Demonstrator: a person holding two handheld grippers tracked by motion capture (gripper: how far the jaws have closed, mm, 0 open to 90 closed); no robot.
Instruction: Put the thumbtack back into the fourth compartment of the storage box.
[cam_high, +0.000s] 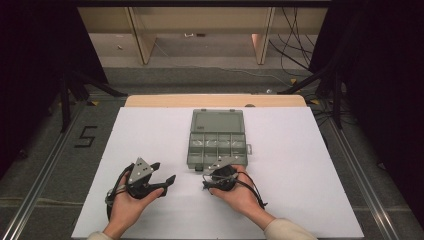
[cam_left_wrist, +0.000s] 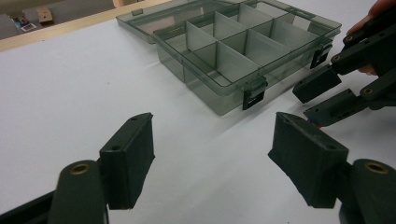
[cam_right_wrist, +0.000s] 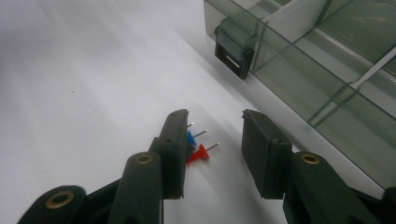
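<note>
The right hand-held gripper (cam_right_wrist: 212, 154) has its jaws apart around two pins on the counter (cam_right_wrist: 84, 79): a red pin (cam_right_wrist: 200, 154) lies between the pads untouched, and a blue pin (cam_right_wrist: 190, 137) is half hidden behind the left pad. The box (cam_right_wrist: 327, 70), just ahead to the right, is cut off by the frame edge. The left hand-held gripper (cam_left_wrist: 212, 156) stands wide apart and empty, with the box ahead of it.
</note>
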